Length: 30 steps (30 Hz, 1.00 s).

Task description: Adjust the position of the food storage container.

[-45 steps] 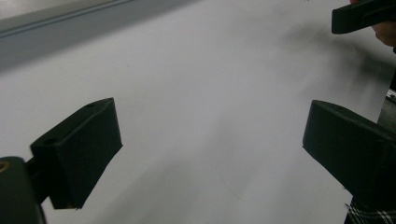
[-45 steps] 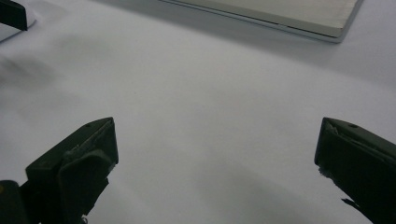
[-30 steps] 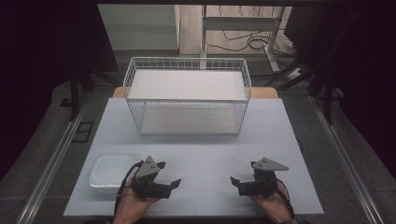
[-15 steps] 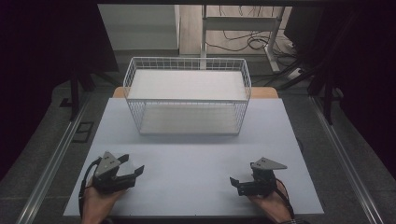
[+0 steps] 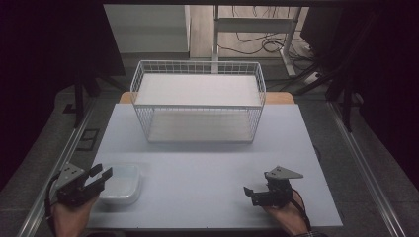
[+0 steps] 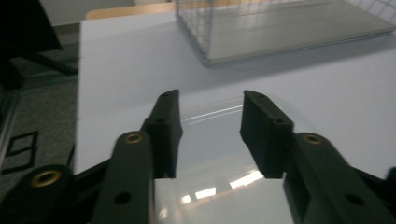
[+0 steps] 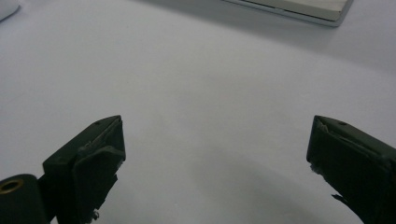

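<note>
1. We see a bench (image 5: 207,182) with a pale, matte white top; a strip of wooden edge shows at its far side.
2. On the far half of it stands a white wire basket (image 5: 197,106), rectangular and open at the top, with a flat pale panel lying in its bottom.
3. Near the front left corner we find a shallow white dish (image 5: 121,183) with rounded corners, resting flat on the top and well apart from the basket.
4. We see bare surface between the dish and the basket.
</note>
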### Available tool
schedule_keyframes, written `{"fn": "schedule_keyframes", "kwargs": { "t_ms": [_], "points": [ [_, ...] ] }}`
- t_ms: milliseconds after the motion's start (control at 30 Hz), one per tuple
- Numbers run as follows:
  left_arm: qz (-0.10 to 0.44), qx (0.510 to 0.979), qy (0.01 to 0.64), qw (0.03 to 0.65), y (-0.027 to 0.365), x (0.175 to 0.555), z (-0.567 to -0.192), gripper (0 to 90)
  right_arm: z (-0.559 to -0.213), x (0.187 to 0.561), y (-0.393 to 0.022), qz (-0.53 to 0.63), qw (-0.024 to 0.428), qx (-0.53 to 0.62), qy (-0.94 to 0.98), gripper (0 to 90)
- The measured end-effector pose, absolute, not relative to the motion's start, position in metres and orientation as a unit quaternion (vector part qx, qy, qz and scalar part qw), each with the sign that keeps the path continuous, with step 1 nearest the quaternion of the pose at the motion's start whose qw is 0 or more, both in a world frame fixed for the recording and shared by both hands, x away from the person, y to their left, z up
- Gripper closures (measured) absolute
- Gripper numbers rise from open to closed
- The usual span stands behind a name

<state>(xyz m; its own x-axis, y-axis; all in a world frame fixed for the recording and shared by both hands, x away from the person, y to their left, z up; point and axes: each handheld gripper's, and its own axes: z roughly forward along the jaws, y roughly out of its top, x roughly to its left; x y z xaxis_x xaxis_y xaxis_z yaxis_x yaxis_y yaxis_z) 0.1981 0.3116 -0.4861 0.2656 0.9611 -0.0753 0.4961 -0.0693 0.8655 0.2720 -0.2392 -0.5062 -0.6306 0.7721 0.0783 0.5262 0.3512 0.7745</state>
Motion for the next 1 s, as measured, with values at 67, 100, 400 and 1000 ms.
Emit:
{"fn": "schedule_keyframes", "kwargs": {
  "t_ms": [67,100,400,1000],
  "points": [
    [0.269,0.666,0.550,0.427,0.327,0.195,-0.492,67.5,-0.506,0.272,-0.239,0.401,0.156,0.402,0.808,5.7],
    [0.269,0.666,0.550,0.427,0.327,0.195,-0.492,70.8,-0.506,0.272,-0.239,0.401,0.156,0.402,0.808,5.7],
    [0.238,0.654,0.597,0.399,0.358,0.190,-0.514,86.8,-0.505,0.272,-0.238,0.393,0.152,0.405,0.812,9.1],
    [0.184,0.696,0.570,0.396,0.317,0.196,-0.517,89.9,-0.502,0.271,-0.235,0.388,0.135,0.392,0.823,16.1]
  ]
}}
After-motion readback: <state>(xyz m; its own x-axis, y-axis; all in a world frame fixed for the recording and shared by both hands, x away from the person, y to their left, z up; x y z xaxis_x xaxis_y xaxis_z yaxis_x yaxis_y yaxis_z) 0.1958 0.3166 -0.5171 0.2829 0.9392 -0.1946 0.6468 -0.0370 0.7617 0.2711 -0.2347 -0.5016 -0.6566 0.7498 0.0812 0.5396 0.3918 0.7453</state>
